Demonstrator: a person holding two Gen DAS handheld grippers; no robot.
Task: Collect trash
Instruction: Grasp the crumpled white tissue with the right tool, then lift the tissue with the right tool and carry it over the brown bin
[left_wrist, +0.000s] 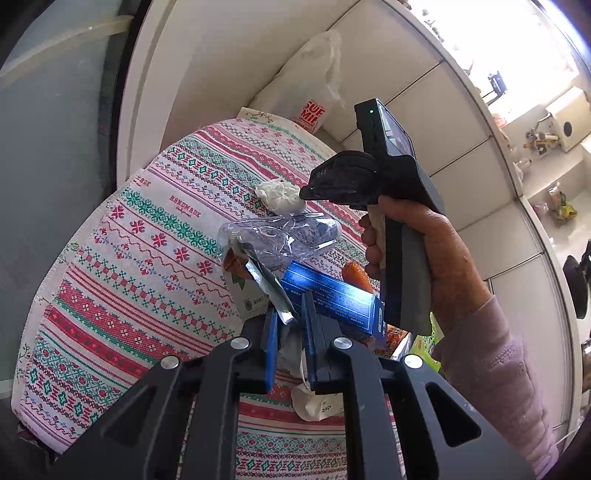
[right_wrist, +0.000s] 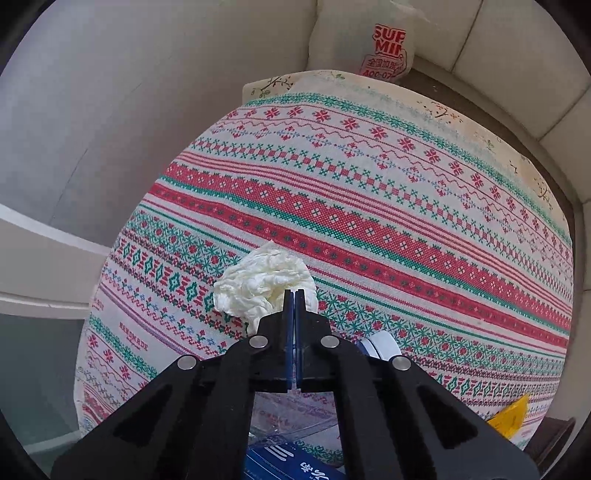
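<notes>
Home setting, prob. kitchen/dining corner: tabletop w/ cross-stitch patterned cloth (right_wrist: 369, 221), tiled wall (left_wrist: 461, 122), cluttered counter (left_wrist: 546, 147) by bright window, printed plastic bag (right_wrist: 384, 51).

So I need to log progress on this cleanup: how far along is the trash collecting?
Done: nothing visibly binned yet. In hand: the right hand-held gripper is shut on the crumpled white tissue; the left hand-held gripper pinches a silver foil wrapper. Left: the clear plastic wrapper and shiny blue box on the patterned cloth.
</notes>
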